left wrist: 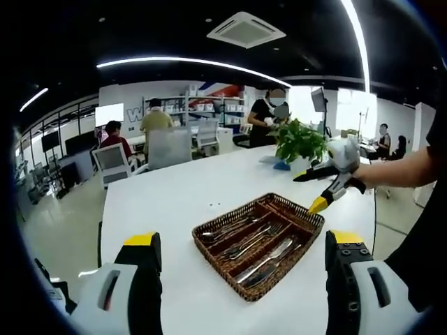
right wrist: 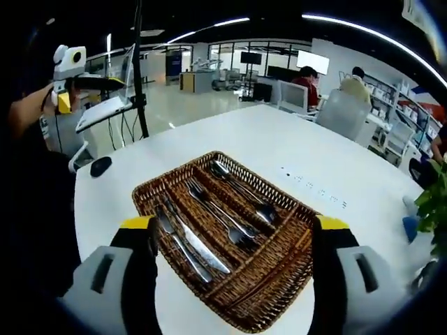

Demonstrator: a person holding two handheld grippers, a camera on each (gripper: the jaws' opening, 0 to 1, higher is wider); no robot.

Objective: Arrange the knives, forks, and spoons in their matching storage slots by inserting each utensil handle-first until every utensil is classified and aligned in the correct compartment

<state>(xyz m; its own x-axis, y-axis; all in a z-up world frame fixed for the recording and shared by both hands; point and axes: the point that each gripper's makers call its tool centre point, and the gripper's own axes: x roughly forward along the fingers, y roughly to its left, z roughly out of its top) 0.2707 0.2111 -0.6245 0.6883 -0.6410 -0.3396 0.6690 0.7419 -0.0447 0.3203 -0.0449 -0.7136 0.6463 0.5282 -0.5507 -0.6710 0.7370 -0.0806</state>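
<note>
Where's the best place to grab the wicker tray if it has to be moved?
Grip the wicker tray at its outer rim on the near short end, coming from above with one jaw inside and one outside the wall. The rim stands upright and thin, and that end compartment looks bare, clear of the knives, forks and spoons.

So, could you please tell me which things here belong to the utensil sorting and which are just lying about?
Job:
wicker cutlery tray
spoons
forks
knives
left gripper and right gripper, both open

Lying about:
potted plant
blue object
computer mouse
</note>
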